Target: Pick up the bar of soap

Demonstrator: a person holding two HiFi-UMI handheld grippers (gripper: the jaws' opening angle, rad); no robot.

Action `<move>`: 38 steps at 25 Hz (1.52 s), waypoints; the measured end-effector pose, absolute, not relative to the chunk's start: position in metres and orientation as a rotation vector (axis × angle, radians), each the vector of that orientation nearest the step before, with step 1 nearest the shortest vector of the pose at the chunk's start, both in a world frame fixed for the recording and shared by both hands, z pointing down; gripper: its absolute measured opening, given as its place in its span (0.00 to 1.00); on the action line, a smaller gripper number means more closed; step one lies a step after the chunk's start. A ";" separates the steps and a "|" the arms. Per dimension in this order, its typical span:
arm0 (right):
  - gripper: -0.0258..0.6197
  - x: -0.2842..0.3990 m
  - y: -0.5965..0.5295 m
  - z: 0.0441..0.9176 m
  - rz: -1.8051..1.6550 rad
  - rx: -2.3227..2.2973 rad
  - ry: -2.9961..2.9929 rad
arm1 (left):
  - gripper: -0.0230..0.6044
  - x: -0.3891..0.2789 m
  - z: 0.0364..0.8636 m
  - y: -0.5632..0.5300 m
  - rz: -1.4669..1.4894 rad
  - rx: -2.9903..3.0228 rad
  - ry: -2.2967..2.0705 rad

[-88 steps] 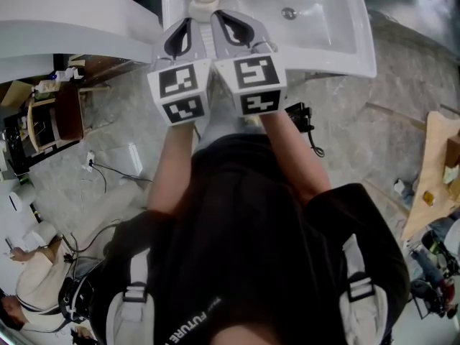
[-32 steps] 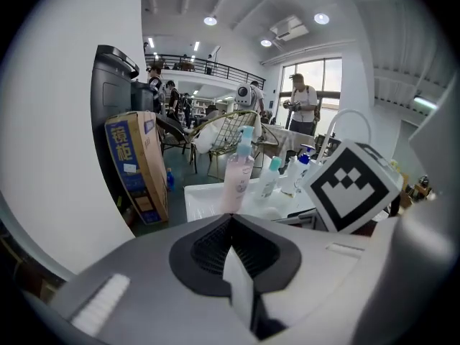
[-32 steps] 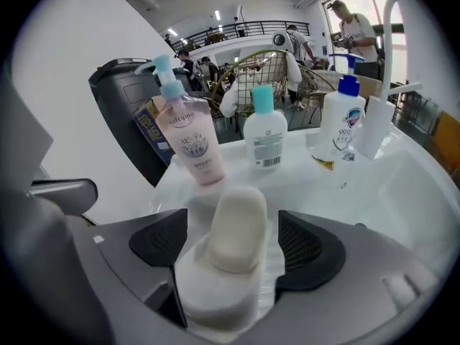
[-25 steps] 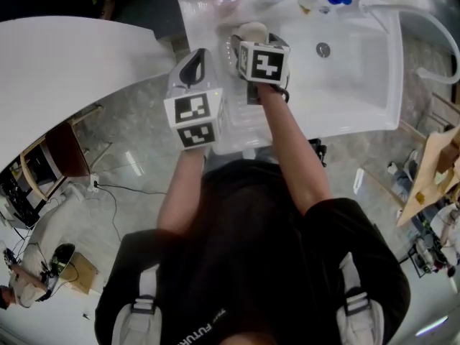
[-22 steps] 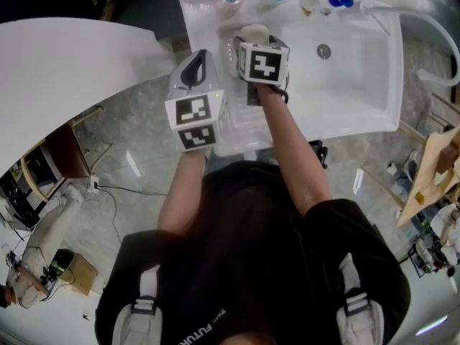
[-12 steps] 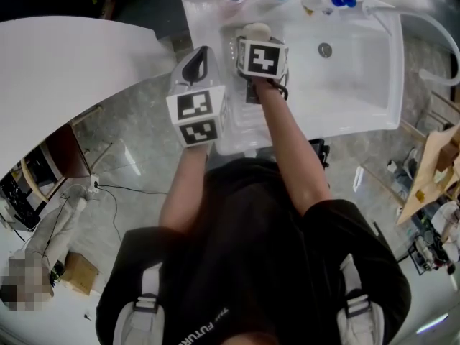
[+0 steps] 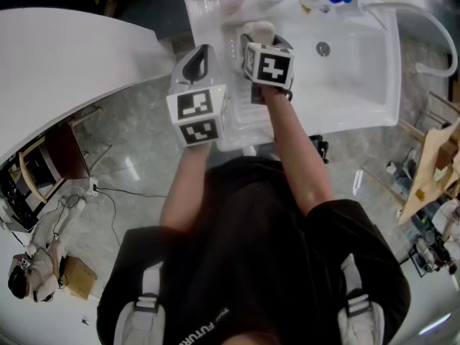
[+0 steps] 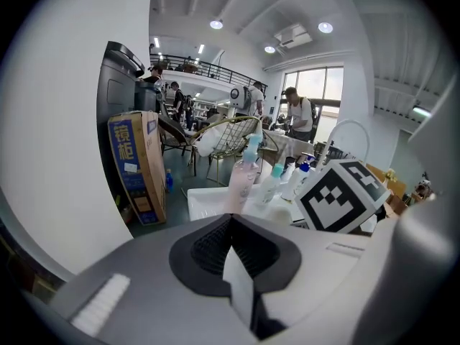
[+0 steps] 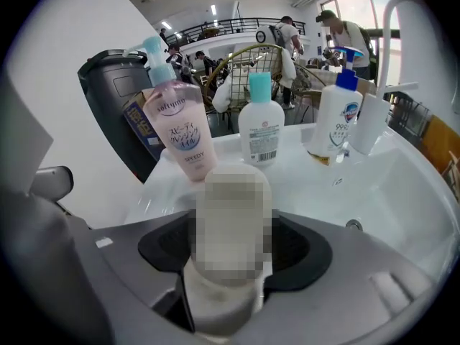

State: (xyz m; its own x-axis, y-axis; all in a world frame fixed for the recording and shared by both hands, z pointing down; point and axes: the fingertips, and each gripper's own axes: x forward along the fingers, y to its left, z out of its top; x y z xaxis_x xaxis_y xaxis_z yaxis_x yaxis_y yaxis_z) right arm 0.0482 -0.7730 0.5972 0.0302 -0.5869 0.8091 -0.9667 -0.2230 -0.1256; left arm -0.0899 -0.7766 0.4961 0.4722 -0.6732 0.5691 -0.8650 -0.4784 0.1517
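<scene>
Two grippers: my right gripper (image 9: 228, 261) has just been closing and now clamps the bar of soap (image 7: 258, 30); my left gripper (image 8: 233, 250) is pinched together on nothing.
Soap spot: over the sink's (image 7: 359, 85) left ledge.
Doing it well: I'd lift straight up, slow, with a steady squeeze. Soap's probably slippery.
Watch out: the pink bottle (image 9: 180, 131) at the sink's back edge.
</scene>
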 end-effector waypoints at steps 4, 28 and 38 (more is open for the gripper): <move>0.52 0.048 -0.767 0.579 1.041 1.879 -1.612 | 0.03 -0.089 0.489 -0.767 0.603 2.313 -1.288; 0.52 0.036 -0.689 0.451 0.743 1.936 -2.038 | 0.03 -0.057 0.429 -0.674 0.549 2.404 -1.385; 0.52 0.042 -0.629 0.404 0.618 1.913 -2.174 | 0.03 -0.034 0.402 -0.618 0.552 2.451 -1.432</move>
